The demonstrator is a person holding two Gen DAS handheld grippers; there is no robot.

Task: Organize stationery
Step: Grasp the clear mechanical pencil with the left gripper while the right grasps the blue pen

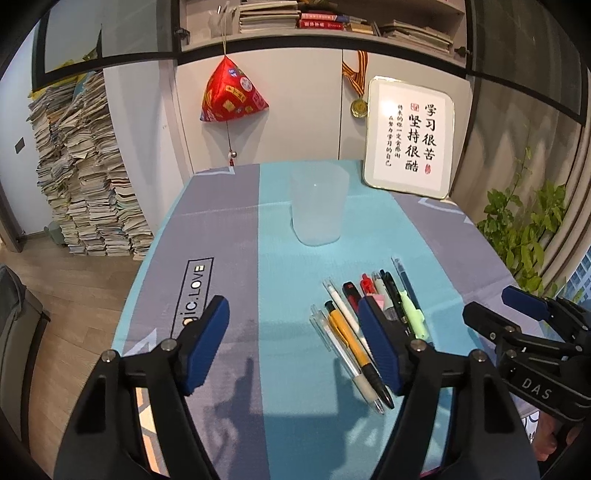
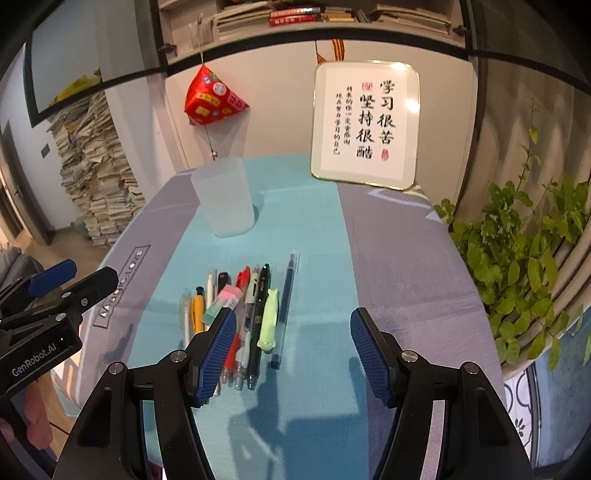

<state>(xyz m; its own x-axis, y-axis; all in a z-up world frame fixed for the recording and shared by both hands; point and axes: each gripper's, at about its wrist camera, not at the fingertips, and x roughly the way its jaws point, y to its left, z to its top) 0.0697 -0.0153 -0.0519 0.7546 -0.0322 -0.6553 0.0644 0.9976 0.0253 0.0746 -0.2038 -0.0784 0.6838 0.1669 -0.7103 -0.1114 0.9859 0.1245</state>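
Several pens (image 2: 236, 317) lengthwise toward cup (image 2: 225, 199).

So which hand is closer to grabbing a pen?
Probably the right. The right gripper is open with the blue pen just ahead of its gap; the left gripper faces mostly bare cloth.

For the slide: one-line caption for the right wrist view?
Right gripper open above a row of pens on the blue tablecloth, frosted cup behind, left gripper at frame edge.

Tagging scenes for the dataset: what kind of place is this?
Likely a home study: shelves of books above, a tall stack of papers on the floor, pens on the cloth-covered table.
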